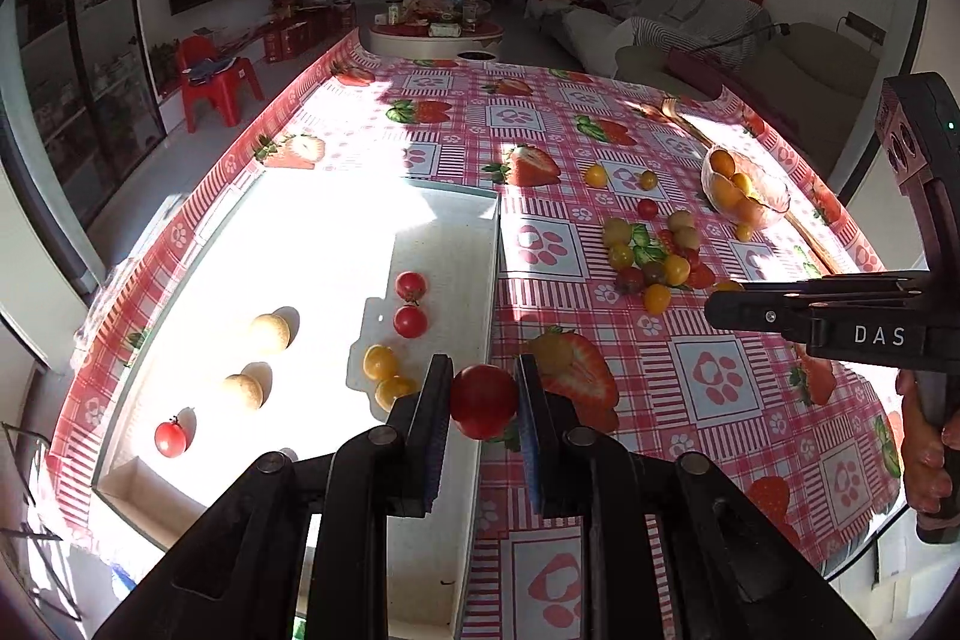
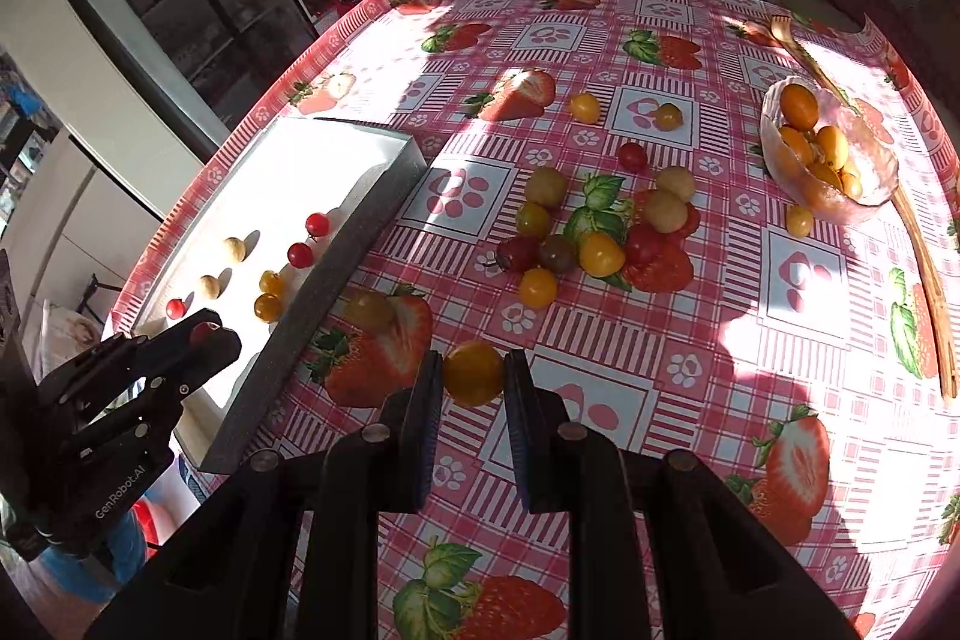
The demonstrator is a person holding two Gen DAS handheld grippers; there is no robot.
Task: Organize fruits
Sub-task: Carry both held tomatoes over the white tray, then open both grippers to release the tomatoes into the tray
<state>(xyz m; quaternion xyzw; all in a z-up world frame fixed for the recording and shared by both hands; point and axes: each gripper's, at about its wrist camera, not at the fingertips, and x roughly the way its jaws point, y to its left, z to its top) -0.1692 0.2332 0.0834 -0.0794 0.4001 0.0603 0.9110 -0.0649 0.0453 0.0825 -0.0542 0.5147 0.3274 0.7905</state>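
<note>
My left gripper point(image 1: 483, 400) is shut on a red cherry tomato point(image 1: 483, 401), held above the right wall of the white tray point(image 1: 495, 244). In the tray lie red tomatoes point(image 1: 410, 321), yellow ones point(image 1: 380, 361) and pale round fruits point(image 1: 270, 333). My right gripper point(image 2: 474, 376) is shut on a yellow cherry tomato point(image 2: 473, 373), held over the tablecloth to the right of the tray point(image 2: 336, 274). A heap of loose mixed tomatoes point(image 2: 600, 232) lies at mid-table. The left gripper point(image 2: 204, 334) also shows in the right wrist view, over the tray.
A glass bowl point(image 2: 864, 208) with orange fruits stands at the right, a long wooden stick point(image 2: 924, 256) beside it. Loose tomatoes point(image 2: 585, 107) lie farther back. The strawberry-print tablecloth point(image 2: 660, 400) covers the table. A sofa and a red chair stand beyond.
</note>
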